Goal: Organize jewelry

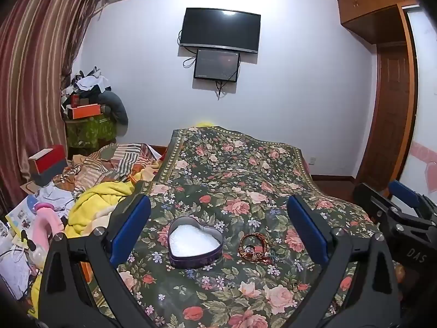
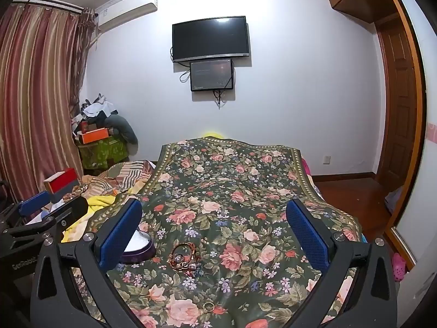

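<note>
Bracelet heap (image 1: 255, 248) on floral bedspread (image 1: 232, 169), just right of heart tin (image 1: 194, 242), ahead between left hand-held gripper (image 1: 218, 227) fingers. Both hand-held grippers released, empty, tilted slightly downward; right hand-held gripper (image 2: 214, 232) alongside.

Your left gripper (image 1: 218, 229) has its jaws spread wide, with nothing between the blue pads (image 1: 130, 229). It tilts slightly downward. Your right gripper (image 2: 215, 235) matches it: jaws fully apart, pads (image 2: 120, 235) bare, nothing gripped, angled a little below level. The two sit side by side and near each other. From the left wrist camera you see the right gripper's black frame and one blue finger (image 1: 404, 194) at the right edge. From the right wrist camera the left gripper's finger (image 2: 34, 202) shows at the left edge.
</note>
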